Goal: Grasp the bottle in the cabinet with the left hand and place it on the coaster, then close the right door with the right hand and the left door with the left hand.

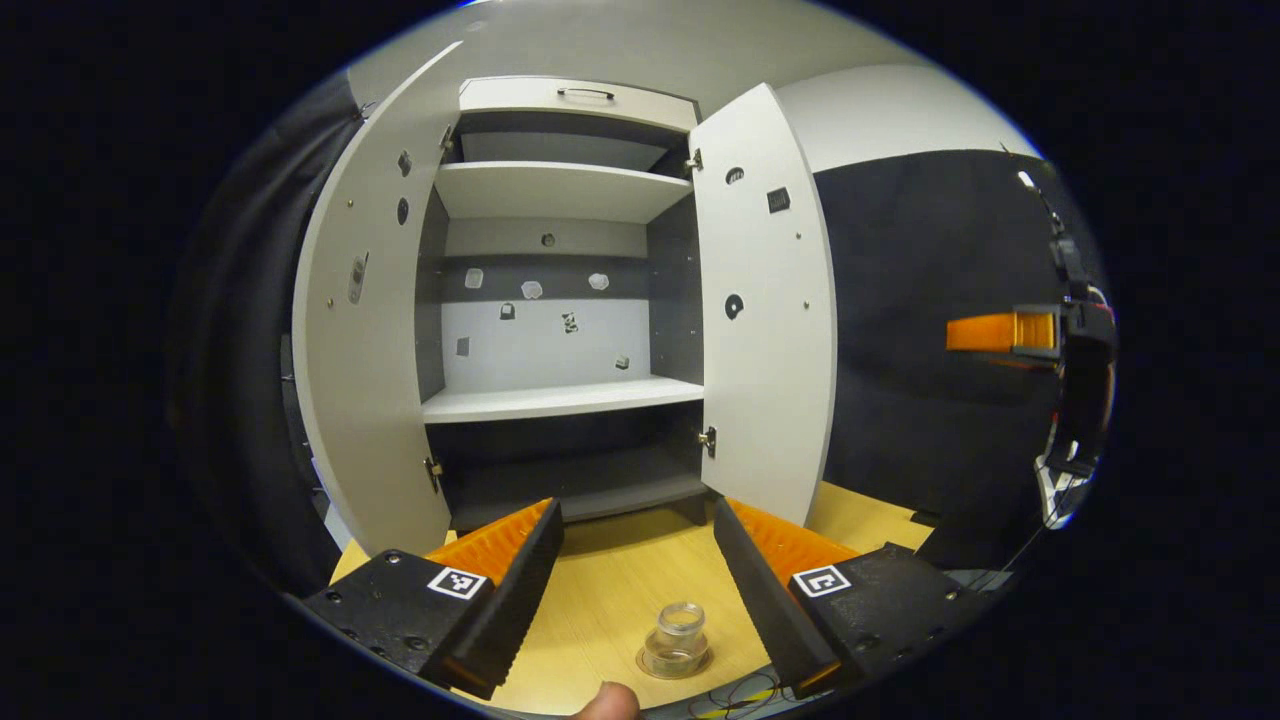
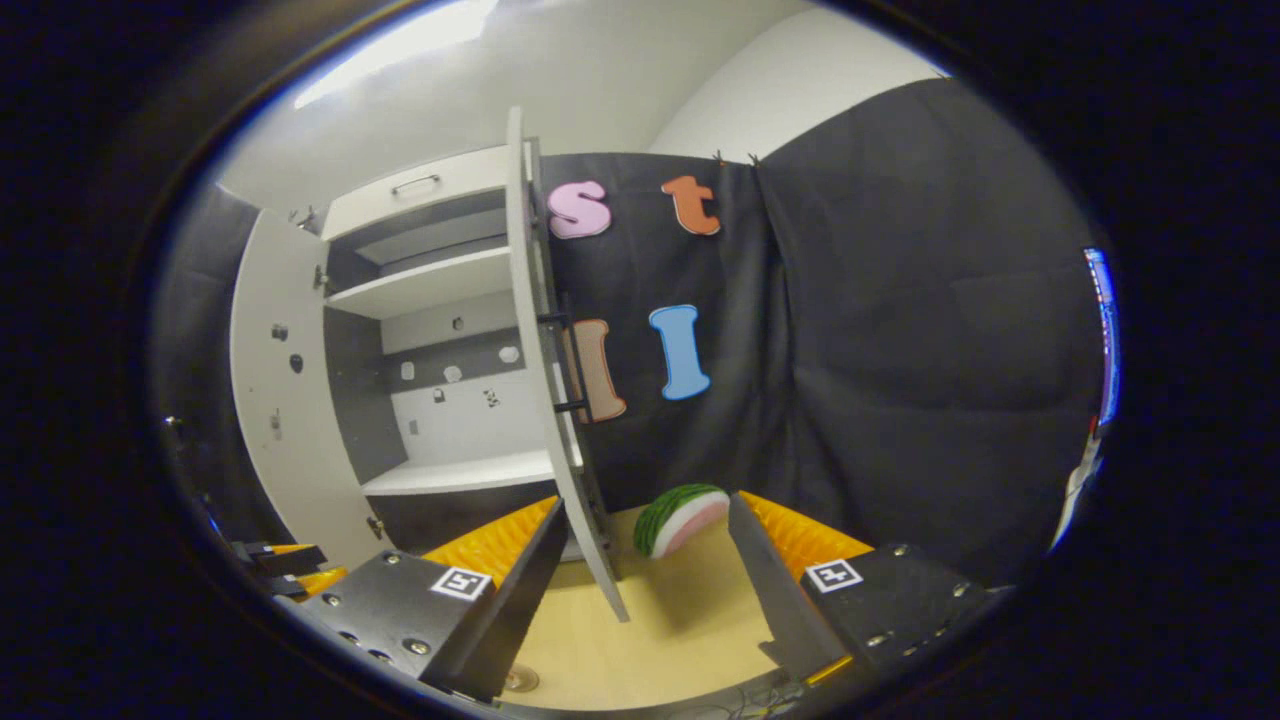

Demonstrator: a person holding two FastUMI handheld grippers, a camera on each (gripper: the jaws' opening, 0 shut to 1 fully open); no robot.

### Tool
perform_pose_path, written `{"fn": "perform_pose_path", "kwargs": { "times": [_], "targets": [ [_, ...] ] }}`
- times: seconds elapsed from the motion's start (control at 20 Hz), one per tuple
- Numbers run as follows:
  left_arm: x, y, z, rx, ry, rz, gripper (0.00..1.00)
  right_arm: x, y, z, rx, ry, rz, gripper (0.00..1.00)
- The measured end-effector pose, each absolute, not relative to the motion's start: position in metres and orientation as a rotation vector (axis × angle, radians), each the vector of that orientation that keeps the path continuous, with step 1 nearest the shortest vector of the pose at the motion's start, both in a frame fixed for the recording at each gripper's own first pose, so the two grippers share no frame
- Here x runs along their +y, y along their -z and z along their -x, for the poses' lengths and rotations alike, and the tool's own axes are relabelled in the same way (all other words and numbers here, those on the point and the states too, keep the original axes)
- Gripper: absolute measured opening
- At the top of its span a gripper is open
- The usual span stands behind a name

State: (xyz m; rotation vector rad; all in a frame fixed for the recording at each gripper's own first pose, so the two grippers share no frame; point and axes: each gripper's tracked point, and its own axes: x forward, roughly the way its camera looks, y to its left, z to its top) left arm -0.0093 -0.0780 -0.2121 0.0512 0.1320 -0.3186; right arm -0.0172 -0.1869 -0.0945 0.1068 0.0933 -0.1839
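A pale wooden table [image 1: 620,590] spans six o'clock, black cloth wall [image 2: 900,380] at three, white ceiling [image 2: 600,70] at twelve.

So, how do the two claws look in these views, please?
Both look alike. The left claw has two wedge-shaped fingers with ribbed faces, set on black blocks with small screws. Each block bears a square black-and-white marker. The right claw is built the same way.

bottle [image 1: 676,640]: clear, upright on coaster [image 1: 650,663] | both cabinet doors [image 1: 765,300] open
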Motion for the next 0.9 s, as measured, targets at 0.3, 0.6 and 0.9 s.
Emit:
{"fn": "perform_pose_path", "kwargs": {
  "times": [0.3,0.6,0.9],
  "targets": [
    [-0.047,0.150,-0.011,0.093,0.279,-0.037,0.96,-0.209,0.061,-0.047,0.074,0.146,-0.132,0.98],
    [-0.006,0.109,-0.022,0.089,0.218,0.000,0.95,-0.226,0.024,-0.127,0.056,0.174,0.001,0.98],
    [0.029,0.110,-0.022,0.062,0.170,0.014,0.96,-0.198,0.002,-0.185,0.032,0.157,-0.058,0.98]
  ]
}}
